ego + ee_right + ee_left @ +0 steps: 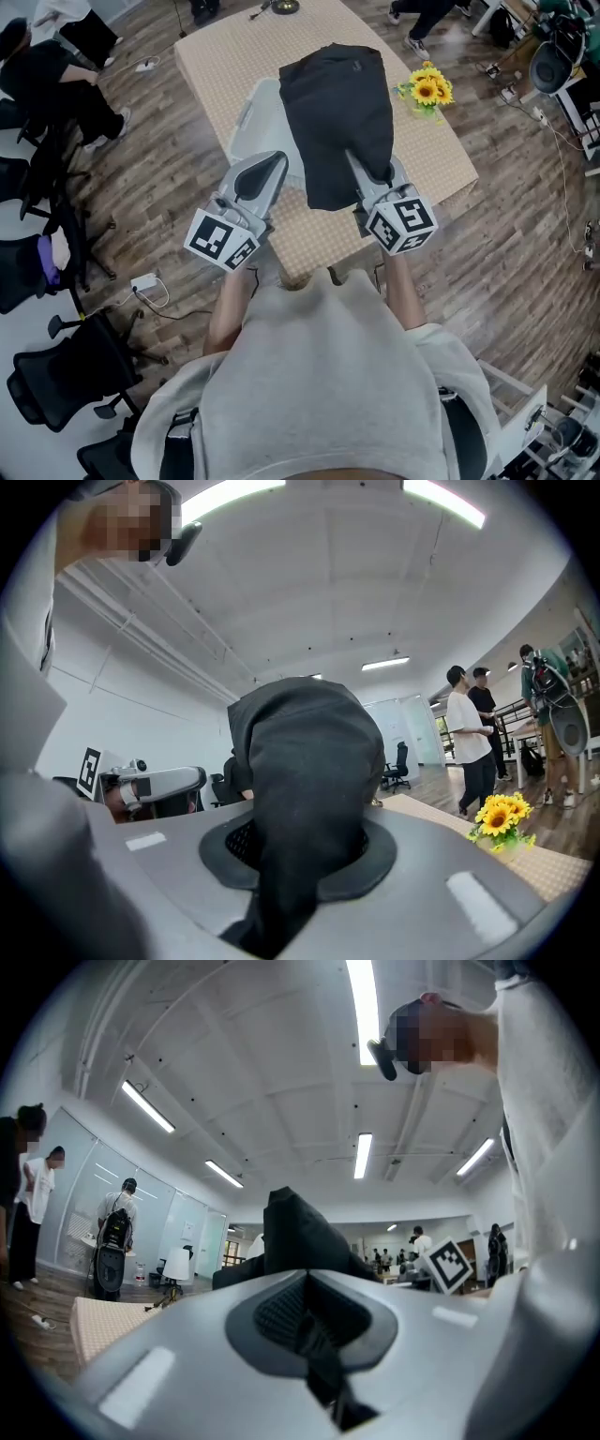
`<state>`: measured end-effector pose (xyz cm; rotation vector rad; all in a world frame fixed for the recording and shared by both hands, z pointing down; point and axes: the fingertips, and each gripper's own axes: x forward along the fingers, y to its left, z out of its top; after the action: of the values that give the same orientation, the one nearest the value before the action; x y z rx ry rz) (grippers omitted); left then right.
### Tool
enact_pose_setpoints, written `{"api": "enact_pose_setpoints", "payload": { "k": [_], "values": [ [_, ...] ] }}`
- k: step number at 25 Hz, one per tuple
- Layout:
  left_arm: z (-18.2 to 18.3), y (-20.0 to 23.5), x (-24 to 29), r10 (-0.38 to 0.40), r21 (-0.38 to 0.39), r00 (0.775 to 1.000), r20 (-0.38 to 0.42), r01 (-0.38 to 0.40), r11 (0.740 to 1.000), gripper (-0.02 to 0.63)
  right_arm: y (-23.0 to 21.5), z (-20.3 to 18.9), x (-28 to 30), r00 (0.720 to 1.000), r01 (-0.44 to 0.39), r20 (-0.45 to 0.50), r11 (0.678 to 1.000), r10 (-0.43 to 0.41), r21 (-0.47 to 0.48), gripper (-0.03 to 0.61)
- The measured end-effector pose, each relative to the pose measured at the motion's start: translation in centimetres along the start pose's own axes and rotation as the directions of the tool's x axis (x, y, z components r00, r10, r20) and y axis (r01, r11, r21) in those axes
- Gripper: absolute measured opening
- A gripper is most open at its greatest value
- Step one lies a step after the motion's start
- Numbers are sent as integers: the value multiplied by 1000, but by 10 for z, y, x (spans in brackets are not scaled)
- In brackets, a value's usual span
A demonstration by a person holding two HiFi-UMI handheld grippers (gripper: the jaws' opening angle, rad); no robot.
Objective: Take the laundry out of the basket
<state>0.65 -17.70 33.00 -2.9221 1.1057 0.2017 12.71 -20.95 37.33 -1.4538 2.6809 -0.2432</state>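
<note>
The black garment (337, 112) hangs lifted over the surface (234, 47), held by both grippers. From the head view it hides the right side of the pale basket (251, 117), which stands on the surface to the left. The right gripper (361, 169) is closed on a thick fold at the garment's near right. The cloth bunches up out of its jaws and fills the middle of the right gripper view. The left gripper (277, 161) is closed on a thinner pinch of the same cloth at its left edge, and a dark peak rises beyond its jaws. The basket's inside is mostly hidden. Sunflowers (427, 91) stand at the right edge of the surface, just beside the garment. Office chairs (66, 370) stand on the wooden floor (525, 244) to the left, and people (469, 733) stand far off.
</note>
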Motion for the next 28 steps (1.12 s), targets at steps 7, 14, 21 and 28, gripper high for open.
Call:
{"api": "enact_pose_setpoints", "payload": {
  "k": [7,14,21,28],
  "values": [
    [12,-28,-69,-52,-4,999,10,52,999,8,70,7,-51,997,68,39,996,-66,-65,94],
    [19,-70,-135,-91,-14,996,6,91,996,8,138,0,-111,993,107,62,993,-104,-48,94],
    [17,-111,-170,-80,-18,997,-15,80,997,8,177,-12,-162,995,96,45,995,-94,-40,94],
    [6,-164,-191,-32,-9,998,-53,31,999,8,193,-22,-213,999,47,22,998,-46,-42,94]
  ]
}}
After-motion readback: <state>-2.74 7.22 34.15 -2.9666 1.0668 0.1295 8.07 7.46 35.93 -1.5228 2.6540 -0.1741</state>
